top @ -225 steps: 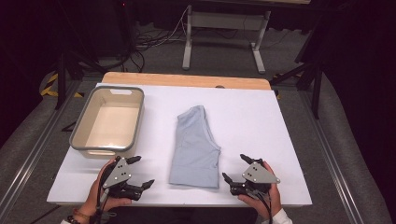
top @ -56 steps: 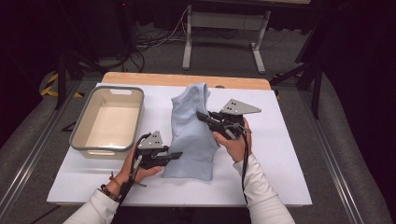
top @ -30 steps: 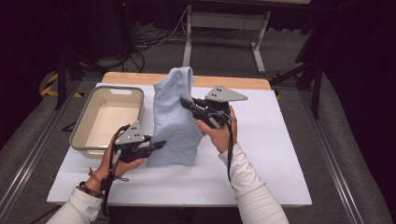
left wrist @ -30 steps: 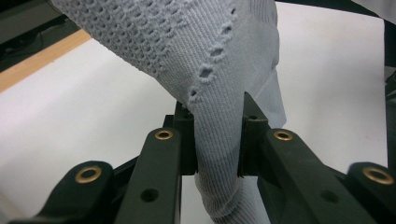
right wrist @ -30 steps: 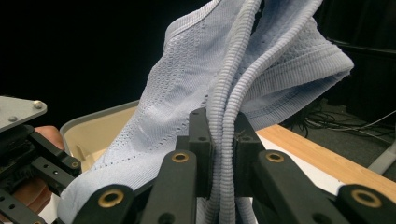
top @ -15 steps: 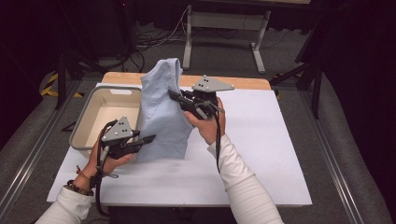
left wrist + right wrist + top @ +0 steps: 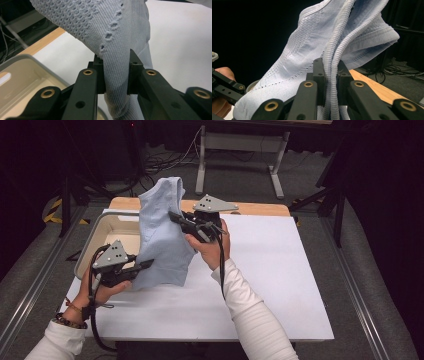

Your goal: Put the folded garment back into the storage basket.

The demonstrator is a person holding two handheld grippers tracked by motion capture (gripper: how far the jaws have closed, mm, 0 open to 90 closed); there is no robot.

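A pale blue knitted garment (image 7: pixel 162 237) hangs lifted off the white table (image 7: pixel 270 285), held between both grippers. My left gripper (image 7: pixel 145 265) is shut on its lower left part, low over the table beside the tub; in the left gripper view the knit (image 7: pixel 116 75) is pinched between the two black jaws. My right gripper (image 7: pixel 172 216) is shut on the garment's ribbed edge higher up and farther back; in the right gripper view the ribbed hem (image 7: pixel 332 72) runs between the jaws. The garment's top stands above the right gripper.
A beige plastic tub (image 7: pixel 97 247) sits at the table's left side, partly behind the raised garment and close to my left hand. A wooden strip (image 7: pixel 260 208) runs along the table's far edge. Metal rails border the table.
Both grippers have carried the garment leftward and a little upward, from the table's middle toward the tub. It now hangs over the tub's right edge. Both grips have held.
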